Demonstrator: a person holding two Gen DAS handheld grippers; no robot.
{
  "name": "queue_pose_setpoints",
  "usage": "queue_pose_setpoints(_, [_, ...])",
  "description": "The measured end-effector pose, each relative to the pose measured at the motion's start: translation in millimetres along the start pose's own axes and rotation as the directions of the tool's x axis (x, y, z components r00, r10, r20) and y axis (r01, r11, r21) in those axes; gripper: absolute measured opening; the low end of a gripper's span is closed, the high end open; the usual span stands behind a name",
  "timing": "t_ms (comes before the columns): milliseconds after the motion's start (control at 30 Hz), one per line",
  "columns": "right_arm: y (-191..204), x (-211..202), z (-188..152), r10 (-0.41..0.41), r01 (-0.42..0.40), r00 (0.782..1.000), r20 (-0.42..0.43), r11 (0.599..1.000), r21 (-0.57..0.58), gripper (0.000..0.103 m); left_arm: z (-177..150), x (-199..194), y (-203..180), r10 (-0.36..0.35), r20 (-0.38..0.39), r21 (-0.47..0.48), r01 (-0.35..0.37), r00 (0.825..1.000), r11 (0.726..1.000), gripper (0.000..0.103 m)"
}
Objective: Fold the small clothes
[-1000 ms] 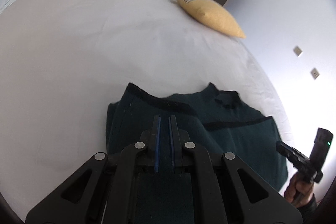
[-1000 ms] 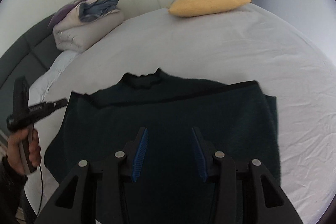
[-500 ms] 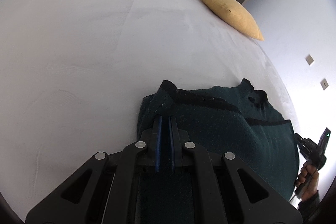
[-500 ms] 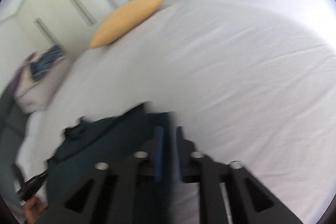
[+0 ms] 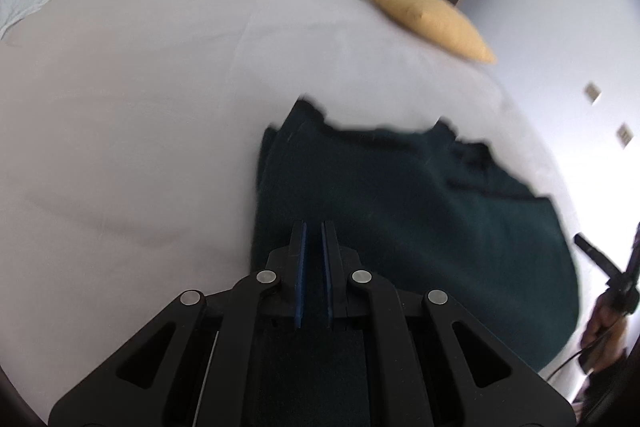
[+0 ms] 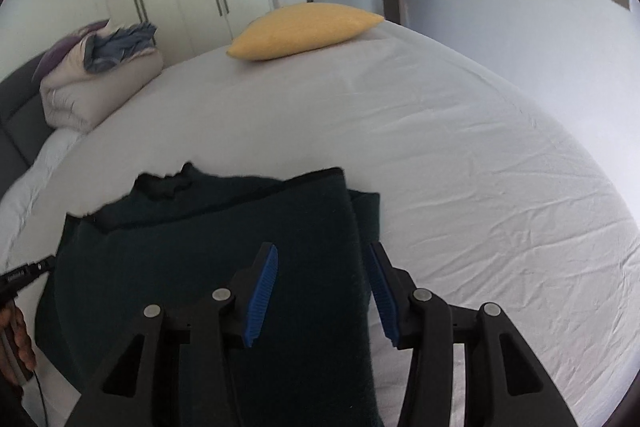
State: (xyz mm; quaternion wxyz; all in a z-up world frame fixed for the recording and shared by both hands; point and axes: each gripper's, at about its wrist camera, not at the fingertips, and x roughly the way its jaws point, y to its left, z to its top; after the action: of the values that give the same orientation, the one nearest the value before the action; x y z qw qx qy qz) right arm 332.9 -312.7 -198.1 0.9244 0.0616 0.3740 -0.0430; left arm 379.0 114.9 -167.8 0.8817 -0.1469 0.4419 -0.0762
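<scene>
A dark green knit garment (image 5: 400, 211) lies on the white bed sheet (image 5: 140, 107), collar away from me. My left gripper (image 5: 314, 231) hovers over its near left part, jaws shut. Only dark cloth shows in the thin slit, and I cannot tell whether any is pinched. In the right wrist view the garment's (image 6: 200, 267) right side is folded over into a long strip. That strip runs between the fingers of my right gripper (image 6: 322, 259). Its jaws are opening, and the blue pads (image 6: 262, 295) stand off the cloth. The left gripper's body (image 6: 24, 273) shows at the left edge.
A yellow pillow (image 6: 304, 31) lies at the far side of the bed. A rolled duvet (image 6: 100, 87) with clothes on it sits at the far left. Wardrobe doors and a door stand behind. Bare sheet (image 6: 480, 187) stretches to the right of the garment.
The garment's right side has been folded inward over the body, and the right jaws stand wider than before. The left gripper has moved across the garment's left part, still shut.
</scene>
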Motion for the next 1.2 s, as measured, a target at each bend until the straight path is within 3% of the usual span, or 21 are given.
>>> queue_pose_setpoints(67, [-16.9, 11.2, -13.5, -0.054, 0.055, 0.997, -0.062, 0.998, 0.02, 0.054, -8.8, 1.3, 12.9, -0.043, 0.004, -0.043, 0.043, 0.999, 0.998, 0.006])
queue_pose_setpoints(100, [-34.0, 14.8, -17.7, -0.042, 0.048, 0.997, -0.069, 0.995, 0.087, 0.057, -11.5, 0.1, 17.5, -0.051, 0.006, -0.054, 0.052, 0.999, 0.997, 0.006])
queue_pose_setpoints(133, [-44.5, 13.2, -19.6, -0.034, 0.043, 0.997, -0.065, 0.989, 0.141, 0.063, -14.0, -1.9, 21.8, -0.051, 0.004, -0.067, 0.051, 0.999, 0.996, 0.006])
queue_pose_setpoints(200, [-67.8, 2.3, -22.5, -0.065, 0.078, 0.996, -0.056, 0.964, 0.254, 0.063, -20.0, -6.9, 31.8, -0.057, -0.007, -0.099, 0.056, 0.998, 0.994, 0.006])
queue_pose_setpoints(267, [-69.3, -11.8, -22.3, -0.08, 0.087, 0.996, -0.039, 0.957, 0.277, 0.062, -27.7, -12.9, 38.5, -0.062, -0.015, -0.115, 0.06, 0.998, 0.992, 0.006])
queue_pose_setpoints(300, [-65.0, -16.1, -22.3, -0.073, 0.078, 0.997, -0.028, 0.957, 0.279, 0.062, -30.9, -15.2, 40.5, -0.04, -0.027, -0.121, 0.037, 0.999, 0.992, 0.007])
queue_pose_setpoints(467, [-3.3, -49.8, -24.4, 0.127, -0.137, 0.99, 0.068, 0.976, 0.169, 0.062, -51.5, -40.7, 55.5, -0.129, -0.007, -0.239, 0.124, 0.992, 0.963, 0.007])
queue_pose_setpoints(567, [31.8, -51.2, -37.3, 0.229, -0.231, 0.973, 0.028, 0.969, 0.088, 0.062, -63.1, -52.5, 57.2, -0.157, 0.009, -0.253, 0.154, 0.988, 0.955, 0.007])
queue_pose_setpoints(667, [42.5, -37.6, -49.2, 0.21, -0.207, 0.975, -0.065, 0.977, 0.057, 0.062, -69.9, -55.0, 56.6, -0.159, -0.008, -0.246, 0.152, 0.987, 0.957, 0.009])
queue_pose_setpoints(700, [39.3, -34.0, -54.0, 0.203, -0.197, 0.975, -0.09, 0.978, 0.072, 0.062, -72.2, -55.3, 55.9, -0.159, -0.016, -0.244, 0.151, 0.987, 0.958, 0.015])
queue_pose_setpoints(733, [30.7, -34.7, -60.0, 0.198, -0.189, 0.976, -0.096, 0.977, 0.097, 0.062, -73.9, -54.8, 55.3, -0.157, -0.025, -0.239, 0.147, 0.987, 0.96, 0.02])
queue_pose_setpoints(900, [12.5, -47.1, -67.3, 0.216, -0.203, 0.974, -0.07, 0.967, 0.151, 0.06, -80.2, -63.0, 59.3, -0.188, -0.023, -0.251, 0.176, 0.982, 0.952, 0.022])
queue_pose_setpoints(967, [9.2, -52.8, -70.6, 0.219, -0.207, 0.974, -0.064, 0.965, 0.16, 0.06, -81.7, -67.5, 63.2, -0.208, -0.017, -0.269, 0.196, 0.978, 0.943, 0.031])
queue_pose_setpoints(1033, [9.2, -54.5, -72.9, 0.237, -0.223, 0.969, -0.062, 0.959, 0.176, 0.06, -83.4, -75.1, 66.9, -0.233, 0.014, -0.285, 0.227, 0.972, 0.931, 0.072])
queue_pose_setpoints(1100, [7.0, -56.4, -76.4, 0.245, -0.231, 0.968, -0.059, 0.955, 0.184, 0.06, -84.8, -86.3, 66.6, -0.236, 0.064, -0.273, 0.245, 0.97, 0.93, 0.076])
queue_pose_setpoints(1200, [12.2, -50.6, -79.9, 0.238, -0.223, 0.968, -0.081, 0.961, 0.167, 0.06, -83.5, -81.2, 55.2, -0.243, 0.011, -0.218, 0.24, 0.97, 0.946, 0.076])
